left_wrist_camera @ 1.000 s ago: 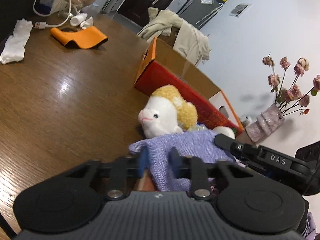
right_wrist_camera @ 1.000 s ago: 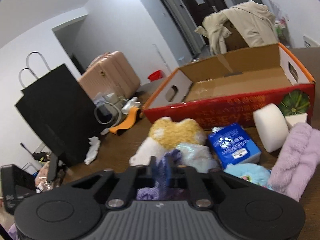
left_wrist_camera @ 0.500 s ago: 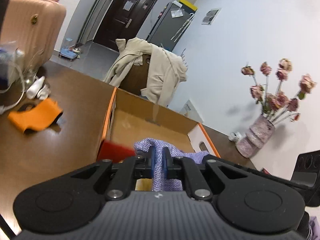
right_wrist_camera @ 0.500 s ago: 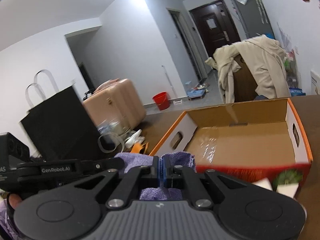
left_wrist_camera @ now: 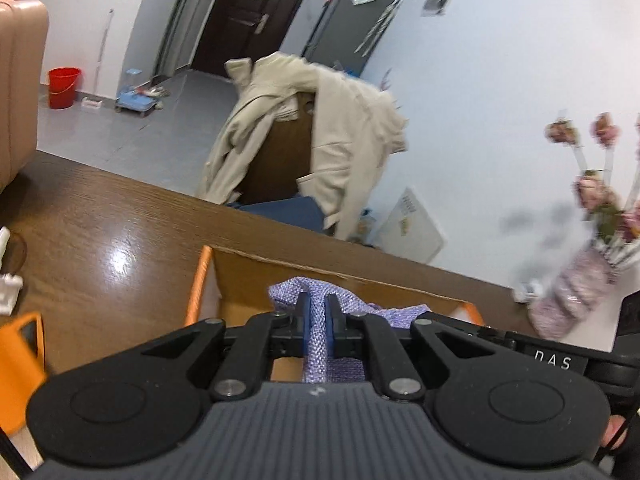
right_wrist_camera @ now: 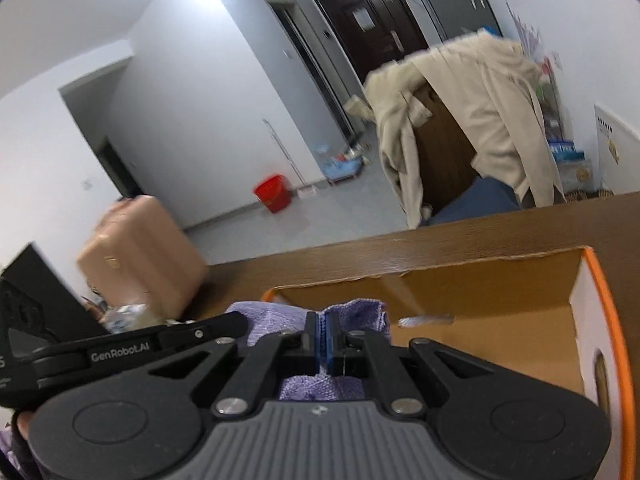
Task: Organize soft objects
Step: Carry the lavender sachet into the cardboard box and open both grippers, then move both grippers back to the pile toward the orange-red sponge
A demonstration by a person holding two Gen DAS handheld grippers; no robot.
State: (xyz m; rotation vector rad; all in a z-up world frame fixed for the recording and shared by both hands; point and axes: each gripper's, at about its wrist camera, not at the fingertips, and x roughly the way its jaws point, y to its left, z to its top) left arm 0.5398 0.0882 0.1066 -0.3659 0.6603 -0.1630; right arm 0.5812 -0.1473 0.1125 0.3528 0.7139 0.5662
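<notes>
Wood table [left_wrist_camera: 100,240] fills the lower part of both views, dark brown and glossy, with a bright glare patch on its left side in the left wrist view. On it sits an open cardboard box [right_wrist_camera: 500,312] with an orange rim and plain brown inner walls. Behind the table, a beige jacket [left_wrist_camera: 340,140] hangs over a brown chair [left_wrist_camera: 280,160], and a pink suitcase [right_wrist_camera: 140,248] stands on the floor to the left. Farther back is a dark door [left_wrist_camera: 248,12], with a red bucket [right_wrist_camera: 274,192] on the grey floor. At the right edge of the left wrist view, a vase of pink flowers [left_wrist_camera: 576,296] stands blurred against the white wall.

Over the box, a purple knitted cloth [left_wrist_camera: 316,336] is stretched between both tools. The left gripper [left_wrist_camera: 317,320] is clamped on one part of it, the fabric pinched between the blue pads and bunching up above the fingertips. The right gripper [right_wrist_camera: 326,340] is clenched on another part of the same cloth [right_wrist_camera: 352,312], its pads nearly meeting, with folds spilling out to either side above the box's near-left corner. An orange object [left_wrist_camera: 20,368] lies at the table's left edge, partly cut off.
</notes>
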